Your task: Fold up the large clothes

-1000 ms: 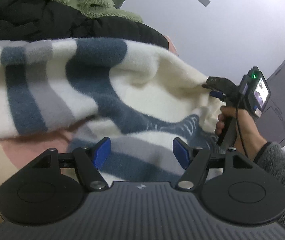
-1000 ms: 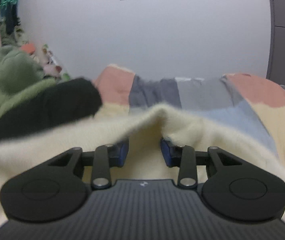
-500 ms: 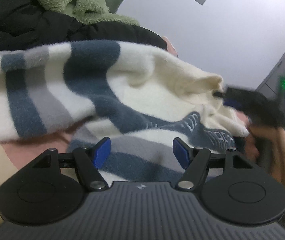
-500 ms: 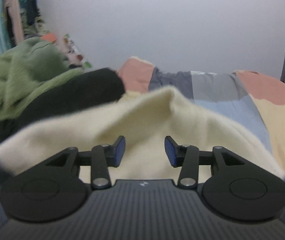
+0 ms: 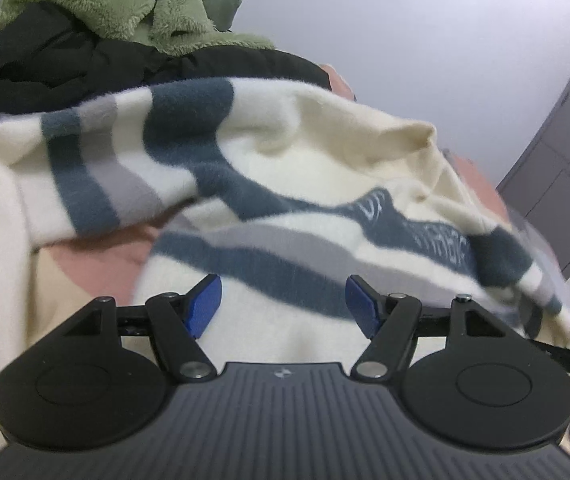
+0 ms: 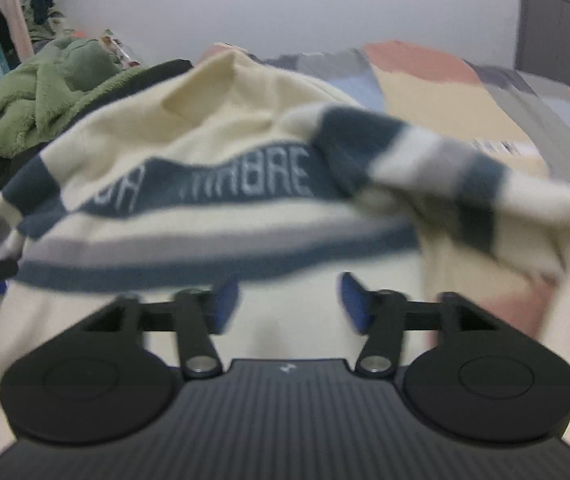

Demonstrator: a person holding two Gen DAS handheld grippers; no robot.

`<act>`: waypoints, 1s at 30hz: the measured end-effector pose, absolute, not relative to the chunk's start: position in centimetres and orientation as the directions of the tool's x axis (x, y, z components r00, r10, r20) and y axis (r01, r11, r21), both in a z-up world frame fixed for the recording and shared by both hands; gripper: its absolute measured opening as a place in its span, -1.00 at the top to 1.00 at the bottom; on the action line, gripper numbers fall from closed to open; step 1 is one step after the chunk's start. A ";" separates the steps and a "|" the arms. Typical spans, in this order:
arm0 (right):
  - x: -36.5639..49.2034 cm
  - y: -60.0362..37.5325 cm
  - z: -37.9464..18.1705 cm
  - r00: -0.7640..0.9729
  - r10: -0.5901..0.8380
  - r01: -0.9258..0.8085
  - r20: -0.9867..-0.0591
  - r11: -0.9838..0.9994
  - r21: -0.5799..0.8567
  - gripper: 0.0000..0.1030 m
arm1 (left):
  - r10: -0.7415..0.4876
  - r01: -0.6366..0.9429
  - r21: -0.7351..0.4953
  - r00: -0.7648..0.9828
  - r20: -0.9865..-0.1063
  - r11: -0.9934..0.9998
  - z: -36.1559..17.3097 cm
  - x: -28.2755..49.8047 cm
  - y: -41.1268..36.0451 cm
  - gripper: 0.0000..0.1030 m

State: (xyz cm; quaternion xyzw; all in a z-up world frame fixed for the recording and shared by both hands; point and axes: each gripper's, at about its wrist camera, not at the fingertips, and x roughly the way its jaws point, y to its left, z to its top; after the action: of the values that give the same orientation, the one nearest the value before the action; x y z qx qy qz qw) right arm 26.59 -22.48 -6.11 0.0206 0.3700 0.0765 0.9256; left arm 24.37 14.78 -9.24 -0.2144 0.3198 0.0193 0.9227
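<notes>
a cream sweater (image 5: 309, 168) with navy and grey stripes and a navy band of pale lettering lies rumpled on a bed (image 6: 445, 80) covered in pastel patchwork blocks, one sleeve flopped across its body in the right wrist view (image 6: 425, 168). the left gripper (image 5: 281, 304) hovers over the near part of the sweater with its blue pads spread wide and nothing between them. the right gripper (image 6: 287, 302), blurred, has just been opening its jaws; they now stand wide apart above the cream knit, gripping nothing. behind the sweater sit a black garment (image 5: 85, 64) and a green fleece (image 5: 97, 0) heaped on top of it.
</notes>
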 end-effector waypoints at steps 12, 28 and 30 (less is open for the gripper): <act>21.1 -23.1 -9.2 0.607 0.245 -0.203 -0.756 0.967 0.150 -0.42 | -0.133 -0.107 -0.336 0.777 -0.616 0.936 -8.6 19.6 10.3 -0.42; 19.6 -24.3 -7.3 0.682 0.135 -0.189 -0.719 0.982 0.004 0.84 | -0.169 -0.044 -0.316 0.771 -0.614 0.948 -8.4 18.8 8.7 -0.42; 19.9 -24.2 -7.8 0.667 0.130 -0.185 -0.734 0.983 0.006 0.83 | -0.172 -0.042 -0.315 0.765 -0.620 0.948 -8.5 18.9 8.7 -0.42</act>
State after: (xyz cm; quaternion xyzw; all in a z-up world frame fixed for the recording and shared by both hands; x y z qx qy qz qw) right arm 19.87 -24.17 -7.77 -0.0347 0.3991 0.0863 0.9122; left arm 18.92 8.70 -8.48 -0.1570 0.3409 -0.0352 0.9262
